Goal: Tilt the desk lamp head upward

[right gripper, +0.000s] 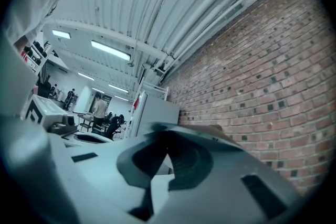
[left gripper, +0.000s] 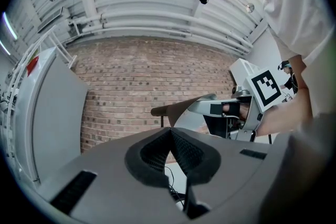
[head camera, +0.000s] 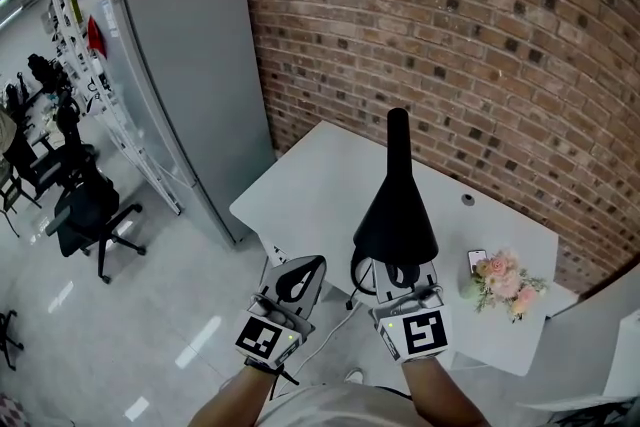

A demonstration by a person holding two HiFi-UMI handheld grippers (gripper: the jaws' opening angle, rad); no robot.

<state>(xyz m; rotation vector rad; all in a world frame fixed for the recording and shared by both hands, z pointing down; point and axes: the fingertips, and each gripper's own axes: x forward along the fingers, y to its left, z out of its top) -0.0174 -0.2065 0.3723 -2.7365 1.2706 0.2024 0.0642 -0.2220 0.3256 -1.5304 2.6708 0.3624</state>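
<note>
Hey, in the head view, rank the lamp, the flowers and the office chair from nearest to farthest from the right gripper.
From the right gripper:
1. Lamp, right at its jaws.
2. Flowers, on the desk to its right.
3. Office chair, far off to the left.

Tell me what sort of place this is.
Probably an open-plan office or lab workspace. Black office chairs stand at worktables in the background. A white desk carrying a desk lamp sits against a brick wall. The right gripper view shows ceiling strip lights.
</note>
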